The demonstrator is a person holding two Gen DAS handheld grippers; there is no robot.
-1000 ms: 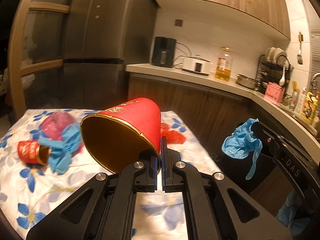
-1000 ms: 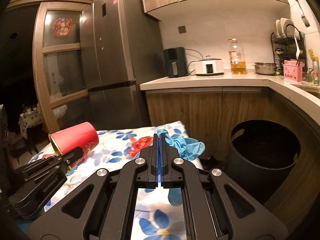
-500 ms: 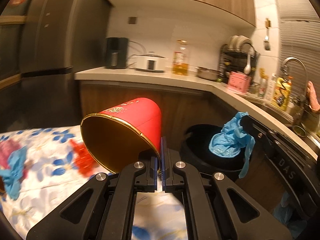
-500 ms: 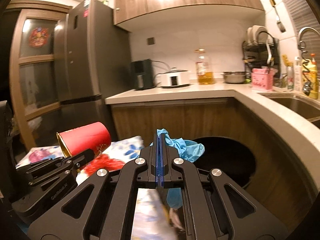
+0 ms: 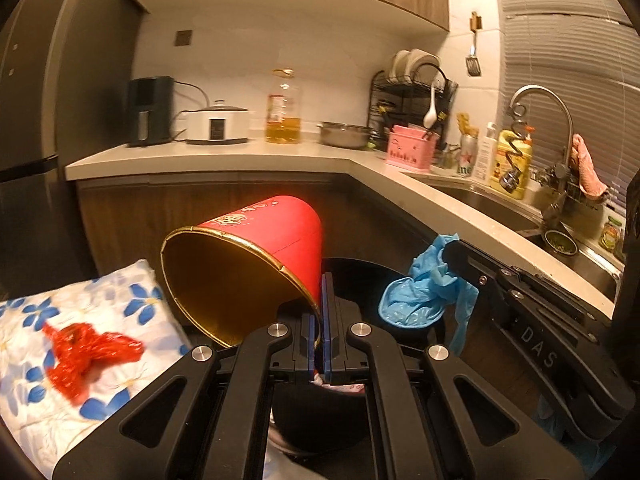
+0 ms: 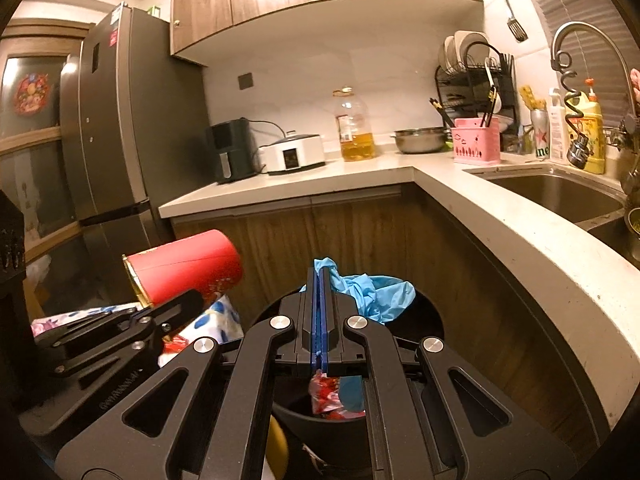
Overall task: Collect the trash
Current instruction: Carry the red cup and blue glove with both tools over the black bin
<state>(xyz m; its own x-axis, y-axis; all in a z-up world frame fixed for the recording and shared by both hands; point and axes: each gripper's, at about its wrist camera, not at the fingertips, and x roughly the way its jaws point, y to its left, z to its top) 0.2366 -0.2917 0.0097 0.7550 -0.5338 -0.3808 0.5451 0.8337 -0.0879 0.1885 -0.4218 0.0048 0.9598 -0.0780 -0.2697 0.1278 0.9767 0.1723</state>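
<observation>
Cup (image 5: 256,264) and glove (image 6: 372,288): we are carrying both from the bed (image 5: 80,340) to over the bin (image 6: 428,320), left hand-held gripper (image 5: 320,312) clamping the cup, right hand-held gripper (image 6: 320,304) pinching the glove; release comes next.

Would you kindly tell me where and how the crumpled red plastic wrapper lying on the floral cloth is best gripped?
Pinch the crumpled red plastic wrapper from above, across its raised middle bunch: it lies loose and flat on the floral cloth, so its thin ragged edges offer little to hold.

The red paper cup (image 5: 256,264) with gold inside lies tilted, its rim pinched, above the black bin (image 6: 424,320). The crumpled blue glove (image 6: 368,288) hangs over the same bin.
</observation>
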